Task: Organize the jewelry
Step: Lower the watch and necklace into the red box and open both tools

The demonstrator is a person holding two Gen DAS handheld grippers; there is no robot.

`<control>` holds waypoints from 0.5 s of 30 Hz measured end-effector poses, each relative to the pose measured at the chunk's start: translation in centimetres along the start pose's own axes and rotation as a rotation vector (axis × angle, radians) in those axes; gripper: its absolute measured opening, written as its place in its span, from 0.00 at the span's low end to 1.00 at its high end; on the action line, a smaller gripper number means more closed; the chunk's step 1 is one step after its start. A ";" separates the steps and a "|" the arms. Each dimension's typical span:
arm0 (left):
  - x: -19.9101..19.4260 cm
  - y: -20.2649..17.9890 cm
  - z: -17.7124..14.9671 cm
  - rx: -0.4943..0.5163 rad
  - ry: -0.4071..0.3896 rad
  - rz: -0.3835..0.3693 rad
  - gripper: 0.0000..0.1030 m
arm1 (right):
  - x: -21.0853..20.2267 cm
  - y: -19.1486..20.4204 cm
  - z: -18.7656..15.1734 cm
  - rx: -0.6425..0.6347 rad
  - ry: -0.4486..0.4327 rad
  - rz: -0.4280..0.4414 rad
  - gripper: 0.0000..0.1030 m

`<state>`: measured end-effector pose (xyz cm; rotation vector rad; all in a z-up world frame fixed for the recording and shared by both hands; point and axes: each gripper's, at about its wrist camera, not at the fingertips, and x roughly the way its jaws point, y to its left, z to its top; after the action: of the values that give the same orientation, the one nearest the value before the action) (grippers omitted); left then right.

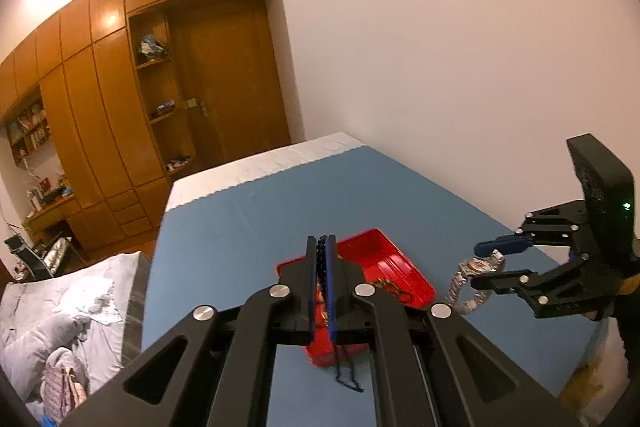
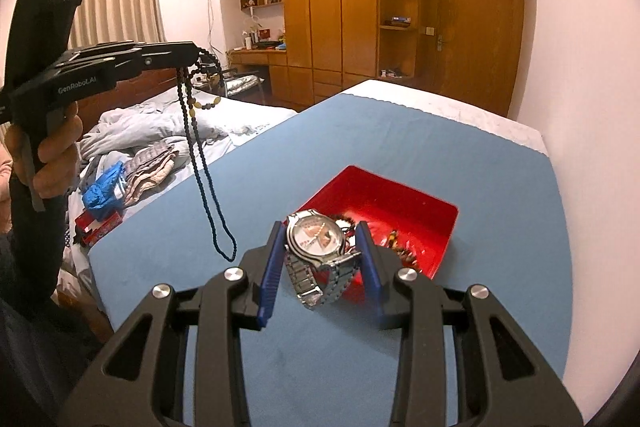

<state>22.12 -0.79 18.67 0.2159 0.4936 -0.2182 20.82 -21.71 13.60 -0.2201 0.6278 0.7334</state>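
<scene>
My left gripper (image 1: 321, 241) is shut on a dark beaded necklace (image 1: 321, 259); its long loop (image 2: 212, 195) dangles from the fingers above the blue mat (image 2: 280, 155). My right gripper (image 2: 320, 231) is shut on a silver wristwatch (image 2: 316, 237), its pads pressing both sides of the case, the metal band (image 2: 316, 279) hanging below. In the left wrist view the right gripper (image 1: 486, 265) holds the watch (image 1: 478, 267) to the right of the red tray (image 1: 380, 251). The red tray (image 2: 420, 203) lies on the mat below both grippers, with a few small jewelry pieces (image 2: 404, 251) inside.
The blue mat covers a table beside a white wall (image 1: 440, 67). Left of it is a bed with crumpled grey bedding (image 2: 160, 127), folded clothes and a blue toy (image 2: 104, 191). A wooden wardrobe (image 2: 340, 7) and door stand at the back. A person's hand (image 2: 52, 155) grips the left handle.
</scene>
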 end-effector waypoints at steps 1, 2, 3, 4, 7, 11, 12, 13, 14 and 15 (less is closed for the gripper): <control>0.5 0.3 0.8 -0.004 0.004 0.000 0.03 | 0.1 -0.3 0.7 0.001 0.004 -0.009 0.33; 0.9 0.6 1.3 -0.007 0.009 -0.003 0.03 | 0.2 -0.7 1.4 0.001 0.006 -0.020 0.33; 1.5 0.8 1.9 -0.004 0.013 0.001 0.03 | 0.4 -1.0 1.8 0.003 0.008 -0.027 0.33; 1.9 0.9 2.3 -0.002 0.014 0.008 0.03 | 0.6 -1.4 2.5 0.005 0.013 -0.035 0.33; 4.0 1.4 3.9 -0.009 0.028 0.006 0.03 | 1.6 -2.5 4.0 0.017 0.026 -0.056 0.33; 6.9 1.5 5.3 -0.002 0.051 0.005 0.03 | 3.8 -4.2 5.3 0.042 0.059 -0.079 0.33; 7.5 1.3 5.4 0.001 0.058 0.006 0.03 | 4.6 -4.7 5.5 0.049 0.072 -0.089 0.33; 8.2 1.3 5.6 0.004 0.062 0.010 0.03 | 5.1 -4.9 5.7 0.053 0.078 -0.094 0.33; 9.2 1.3 5.8 0.006 0.068 0.010 0.03 | 5.7 -5.3 5.7 0.059 0.087 -0.097 0.33; 9.9 1.3 6.0 0.003 0.074 0.009 0.03 | 6.5 -5.8 5.8 0.069 0.099 -0.099 0.33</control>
<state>33.55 -2.63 19.15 0.2300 0.5653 -0.2026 31.14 -19.97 14.14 -0.2229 0.7306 0.6076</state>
